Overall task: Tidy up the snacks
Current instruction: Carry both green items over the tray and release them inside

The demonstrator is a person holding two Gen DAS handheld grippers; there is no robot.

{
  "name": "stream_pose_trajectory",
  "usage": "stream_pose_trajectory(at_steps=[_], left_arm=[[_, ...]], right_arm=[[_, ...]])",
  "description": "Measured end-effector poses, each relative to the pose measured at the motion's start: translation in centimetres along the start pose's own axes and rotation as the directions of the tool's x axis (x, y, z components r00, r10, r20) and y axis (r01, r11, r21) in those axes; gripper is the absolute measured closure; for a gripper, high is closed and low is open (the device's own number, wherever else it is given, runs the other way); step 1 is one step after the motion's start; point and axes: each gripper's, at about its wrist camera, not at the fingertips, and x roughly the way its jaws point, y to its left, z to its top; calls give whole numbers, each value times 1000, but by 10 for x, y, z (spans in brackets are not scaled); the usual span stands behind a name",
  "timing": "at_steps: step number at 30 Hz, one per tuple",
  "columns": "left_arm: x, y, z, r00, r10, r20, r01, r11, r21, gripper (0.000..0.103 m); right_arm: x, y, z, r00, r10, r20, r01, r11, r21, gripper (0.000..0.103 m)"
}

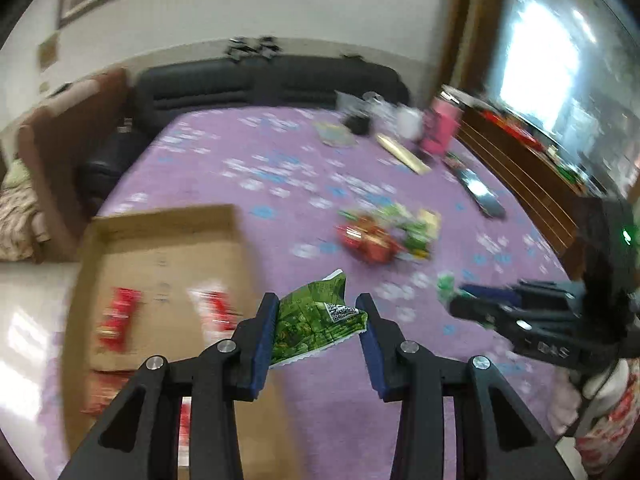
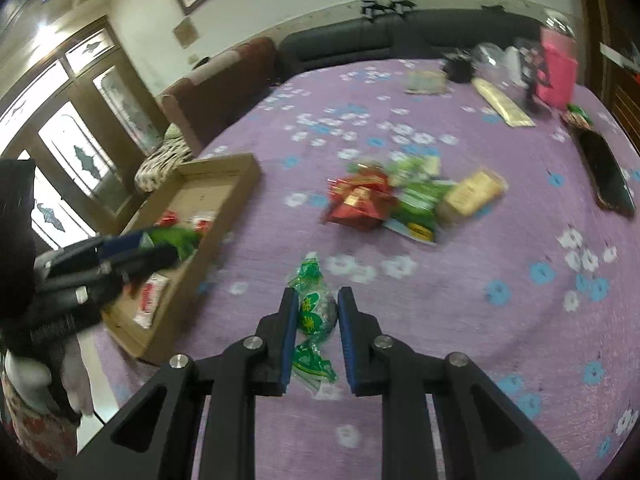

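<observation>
Left wrist view: left tongs (image 1: pixel 322 316) are spread wide, with a green snack packet (image 1: pixel 316 322) between the pads. It touches the left pad; the right pad looks just clear of it, so a firm grip can't be confirmed. The packet sits above the right edge of the cardboard box (image 1: pixel 160 216), which lies on the purple floral surface (image 1: pixel 240 168). Red snack packets (image 1: pixel 118 316) lie in the box, blurred. A mixed snack pile (image 1: pixel 384 236) sits mid-surface, well apart from the box. The right tongs (image 1: pixel 464 300) are at the frame's right with something green at the tip.

Right wrist view: right tongs (image 2: pixel 318 304) are clamped on a green wrapped candy (image 2: pixel 316 308), both pads touching it and its twisted ends sticking out front and back. It is held above the surface (image 2: pixel 480 280). The snack pile (image 2: pixel 400 196) is ahead. The box (image 2: pixel 224 168) is to the left, with the left tongs (image 2: pixel 160 244) and green packet (image 2: pixel 180 238) over it. A black phone (image 2: pixel 606 176) is at far right.
</observation>
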Motion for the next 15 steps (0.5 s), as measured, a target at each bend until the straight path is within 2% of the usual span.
stream_pose_trajectory(at_steps=[7,12,15], left_arm=[[-4,71,9,990,143,-17,-144,986,-78,62],[25,105,26,980,187,-74,-194,974,-116,62],[47,123,35,973,202,-113,-216,968,-130,61]], right_arm=[[20,63,22,996,86,-24,-88,994,-71,83],[53,110,37,987,139,-77,-147,982,-114,83],[82,131,41,977,171,-131,-185,977,-103,83]])
